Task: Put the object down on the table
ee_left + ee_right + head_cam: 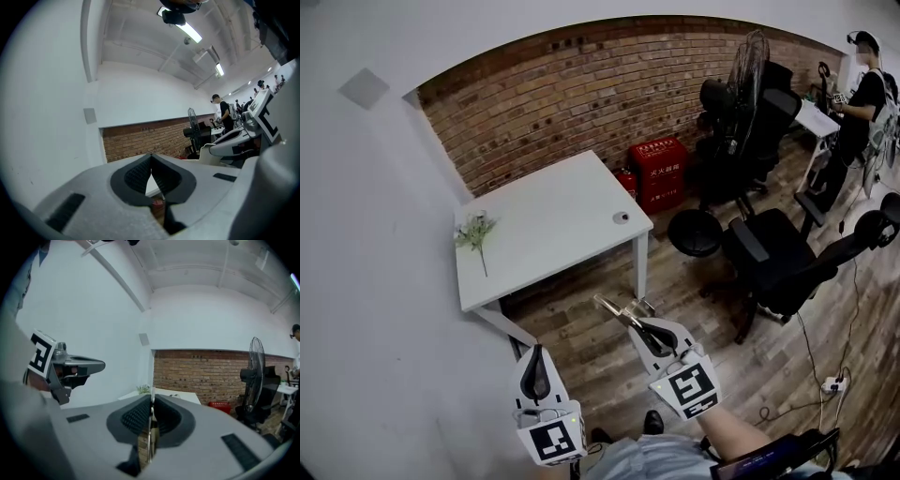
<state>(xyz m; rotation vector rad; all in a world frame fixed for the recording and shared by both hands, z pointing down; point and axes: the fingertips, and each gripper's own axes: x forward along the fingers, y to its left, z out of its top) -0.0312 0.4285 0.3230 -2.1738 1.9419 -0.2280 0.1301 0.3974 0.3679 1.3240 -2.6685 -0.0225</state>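
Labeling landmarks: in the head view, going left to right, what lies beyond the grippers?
From the left: green sprig → red fire-extinguisher box → standing fan → person.

Left gripper [536, 352] sits at lower left of centre, level, jaws together and empty. Right gripper [642, 328], at lower centre, points up-left, jaws pinched on a metal strip [614, 311]. Its forearm [741, 436] trails to the bottom edge.
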